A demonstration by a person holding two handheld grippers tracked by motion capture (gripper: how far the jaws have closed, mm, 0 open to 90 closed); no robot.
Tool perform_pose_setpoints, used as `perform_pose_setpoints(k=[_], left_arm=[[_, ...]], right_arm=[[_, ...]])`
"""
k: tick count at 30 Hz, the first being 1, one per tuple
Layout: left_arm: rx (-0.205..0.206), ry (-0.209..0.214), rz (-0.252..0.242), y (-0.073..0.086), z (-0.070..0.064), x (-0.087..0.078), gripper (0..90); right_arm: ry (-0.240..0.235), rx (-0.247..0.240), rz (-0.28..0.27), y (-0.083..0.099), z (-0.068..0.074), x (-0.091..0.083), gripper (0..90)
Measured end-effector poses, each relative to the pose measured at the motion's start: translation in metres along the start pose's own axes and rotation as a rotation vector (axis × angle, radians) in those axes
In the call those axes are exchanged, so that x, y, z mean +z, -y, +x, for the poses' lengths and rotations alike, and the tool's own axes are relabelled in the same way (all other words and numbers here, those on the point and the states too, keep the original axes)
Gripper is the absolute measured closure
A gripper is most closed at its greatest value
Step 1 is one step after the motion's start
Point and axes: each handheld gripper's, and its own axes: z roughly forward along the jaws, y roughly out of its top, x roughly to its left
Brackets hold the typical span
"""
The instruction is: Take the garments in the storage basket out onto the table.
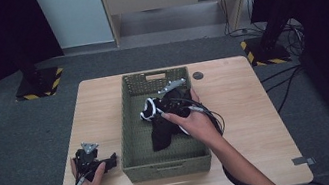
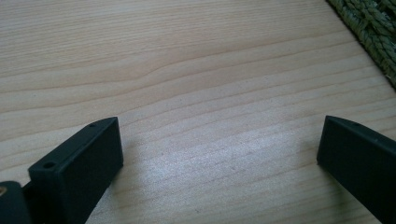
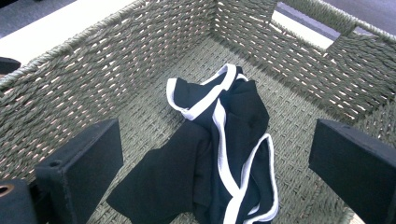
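Hovering wide-jawed over the crumpled black garment (image 3: 219,154) in the woven basket (image 3: 93,70), the right gripper (image 3: 215,168) risks pinching only its white trim (image 3: 219,126) or snagging weave, while the left gripper (image 2: 219,154) rests wide-jawed on the table (image 2: 187,60).

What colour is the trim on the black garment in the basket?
White: the garment is black with white edging, lying in the green woven basket. It shows best in the right gripper view.

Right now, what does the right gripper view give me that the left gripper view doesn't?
Right gripper view: the basket's inside with the black, white-trimmed garment lying on its woven floor, between open fingers. Left gripper view: bare wooden table under open fingers, with a basket corner at the top right. Shared: the green woven basket and wide-open jaws holding nothing.
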Motion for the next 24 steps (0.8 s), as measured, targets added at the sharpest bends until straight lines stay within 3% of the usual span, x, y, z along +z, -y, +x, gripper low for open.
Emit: perform_pose_setpoints(k=[24], left_arm=[[0.0, 0.0, 0.0, 0.0, 0.0, 0.0, 0.0]], right_arm=[[-0.009, 0.021, 0.067, 0.007, 0.003, 0.034, 2.9]])
